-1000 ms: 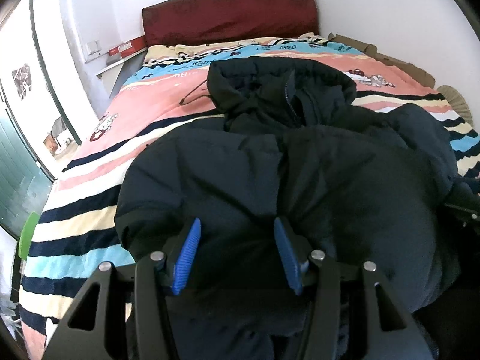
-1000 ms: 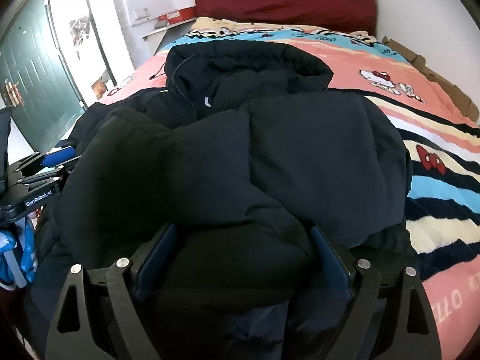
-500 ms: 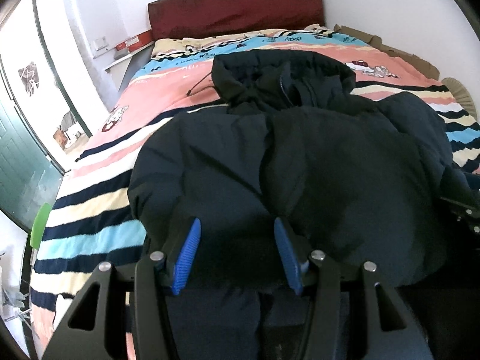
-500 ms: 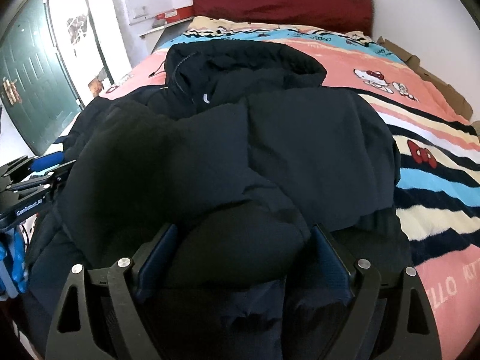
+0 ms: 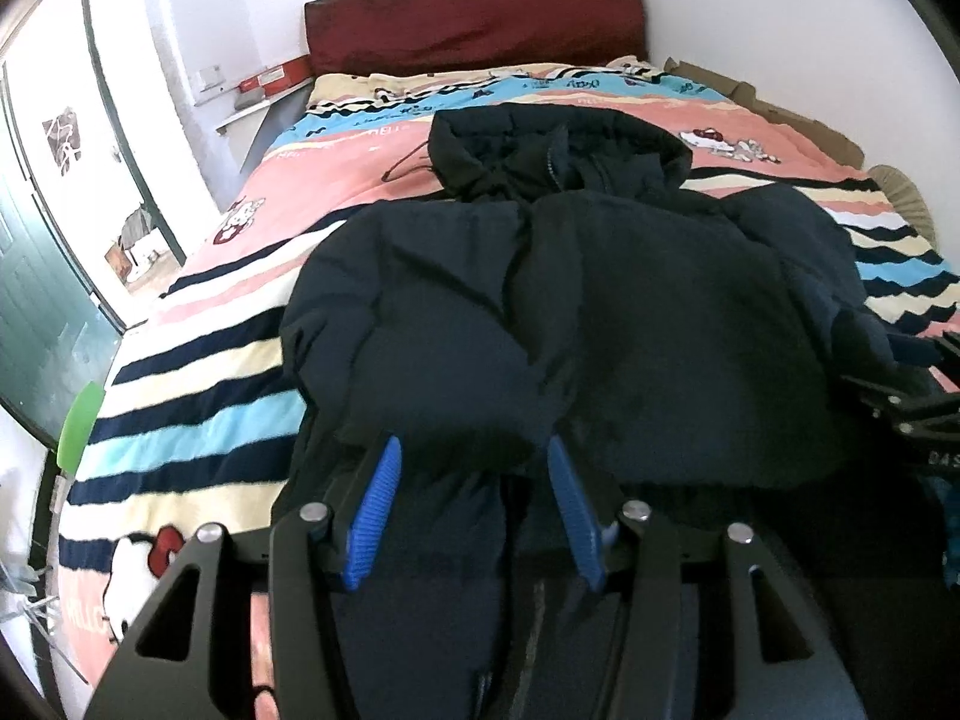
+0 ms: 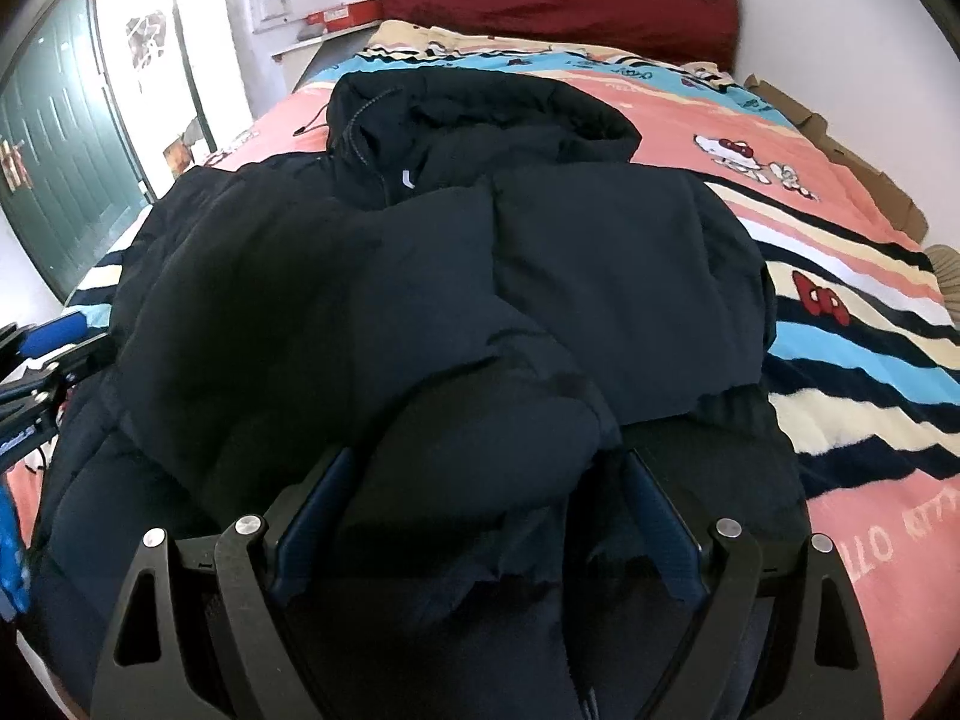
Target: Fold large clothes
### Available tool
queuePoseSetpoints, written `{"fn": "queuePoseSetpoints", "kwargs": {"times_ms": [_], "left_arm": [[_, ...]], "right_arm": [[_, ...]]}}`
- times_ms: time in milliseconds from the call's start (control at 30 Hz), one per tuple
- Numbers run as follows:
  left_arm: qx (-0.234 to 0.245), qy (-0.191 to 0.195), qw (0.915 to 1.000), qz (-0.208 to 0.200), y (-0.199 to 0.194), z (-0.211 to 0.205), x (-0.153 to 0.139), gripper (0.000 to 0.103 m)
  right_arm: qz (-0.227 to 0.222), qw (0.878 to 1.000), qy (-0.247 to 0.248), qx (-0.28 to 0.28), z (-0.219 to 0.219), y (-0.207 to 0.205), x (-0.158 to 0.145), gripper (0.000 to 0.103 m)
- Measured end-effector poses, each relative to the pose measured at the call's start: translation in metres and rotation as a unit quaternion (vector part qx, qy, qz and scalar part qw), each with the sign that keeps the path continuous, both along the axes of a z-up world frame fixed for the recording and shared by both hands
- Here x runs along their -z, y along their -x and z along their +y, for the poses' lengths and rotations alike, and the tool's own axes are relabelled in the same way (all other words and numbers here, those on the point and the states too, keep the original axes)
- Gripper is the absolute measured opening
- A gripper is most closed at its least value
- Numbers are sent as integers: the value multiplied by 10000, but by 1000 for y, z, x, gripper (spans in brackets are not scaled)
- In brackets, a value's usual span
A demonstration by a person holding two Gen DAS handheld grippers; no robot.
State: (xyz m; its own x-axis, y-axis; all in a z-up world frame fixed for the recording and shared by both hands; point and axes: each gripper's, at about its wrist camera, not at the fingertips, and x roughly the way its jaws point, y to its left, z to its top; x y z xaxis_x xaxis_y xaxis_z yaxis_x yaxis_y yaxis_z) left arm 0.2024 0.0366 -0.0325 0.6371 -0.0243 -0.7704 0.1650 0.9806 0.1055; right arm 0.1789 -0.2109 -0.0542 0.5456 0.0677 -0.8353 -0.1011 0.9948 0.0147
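Sleeves looked already folded in; we held the jacket (image 5: pixel 600 312) hem bunched in the left gripper (image 5: pixel 474 501) and right gripper (image 6: pixel 483 516), body ahead on the bed (image 5: pixel 198 372), lengthwise fold still to do.

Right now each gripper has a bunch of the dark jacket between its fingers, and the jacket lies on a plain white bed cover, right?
Not plain white: the bed cover is striped pink, blue, cream and navy with cartoon cats, as the right wrist view shows. The left gripper and right gripper do each hold a bunch of the dark jacket.

black gripper (image 5: pixel 471 474) frames w/ silver screws, ribbed blue pads (image 5: pixel 375 510)
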Motion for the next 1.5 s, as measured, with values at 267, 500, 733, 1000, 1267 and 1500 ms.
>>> {"fn": "queuePoseSetpoints", "kwargs": {"times_ms": [267,500,733,1000,1267,1500], "left_arm": [[-112,245,9996,-33,29,17,-10,50],[-185,410,9990,-86,47,30,-19,50],[-153,573,9982,-72,50,43,-23,50],[-373,488,9980,-160,-1,71,-39,59],[-789,420,9957,-249,-109,82,-58,64],[-820,698,9941,-126,-186,78,-58,64]], "right_arm": [[-7,9998,139,132,7,18,-8,89],[-5,9997,227,120,16,35,-16,89],[-178,9993,186,258,13,42,-33,89],[-712,9966,244,328,-3,6,-75,91],[-1244,9909,207,472,-35,-77,-106,97],[-1411,9887,305,398,-44,-152,-105,99]]}}
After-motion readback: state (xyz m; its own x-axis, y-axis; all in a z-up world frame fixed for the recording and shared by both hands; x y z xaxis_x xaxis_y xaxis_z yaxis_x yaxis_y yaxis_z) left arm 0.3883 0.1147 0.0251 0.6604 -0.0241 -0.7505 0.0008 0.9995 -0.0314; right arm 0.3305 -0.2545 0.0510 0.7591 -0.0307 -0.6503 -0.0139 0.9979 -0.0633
